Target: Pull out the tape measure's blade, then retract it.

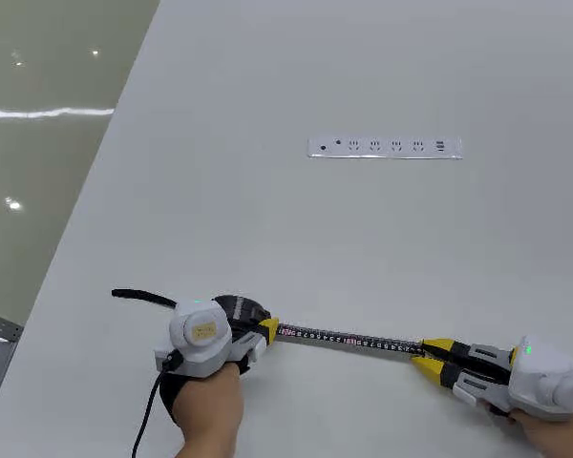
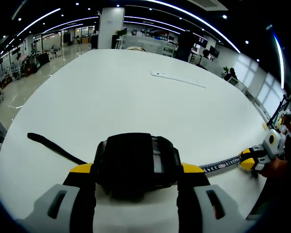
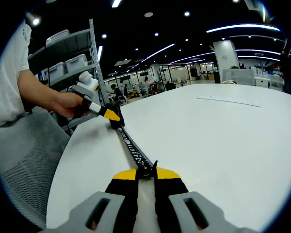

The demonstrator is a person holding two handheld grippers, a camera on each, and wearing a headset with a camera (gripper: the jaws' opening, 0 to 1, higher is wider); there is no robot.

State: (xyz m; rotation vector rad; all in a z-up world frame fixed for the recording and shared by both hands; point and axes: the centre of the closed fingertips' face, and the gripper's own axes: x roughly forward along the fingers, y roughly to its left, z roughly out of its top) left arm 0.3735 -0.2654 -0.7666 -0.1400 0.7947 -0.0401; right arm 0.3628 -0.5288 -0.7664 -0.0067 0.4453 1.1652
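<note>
A wide white table (image 1: pixel 363 248) in a big open office carries little else: a white power strip (image 1: pixel 384 147) lies well away toward the far side.

The tape measure (image 1: pixel 241 308) sits near the table's close edge. Its black case is clamped between the jaws of the left tongs (image 2: pixel 136 170), which are spread about as wide as the case. A black strap (image 1: pixel 138 297) trails off the case and lies flat on the table. The blade (image 1: pixel 349 339) runs out low over the table to the right tongs (image 3: pixel 146 172), which are closed almost completely and pinch the blade's end. The pull-out looks partly done, with the retraction yet to come.

The main risk, as I judge it, is the thin blade end slipping out of that narrow pinch. The spring would then whip the blade back into the case uncontrolled. Pulling off-line or twisting the right hand could also kink the blade. If the pull is too hard, the smooth case could slide out of the left tongs.
</note>
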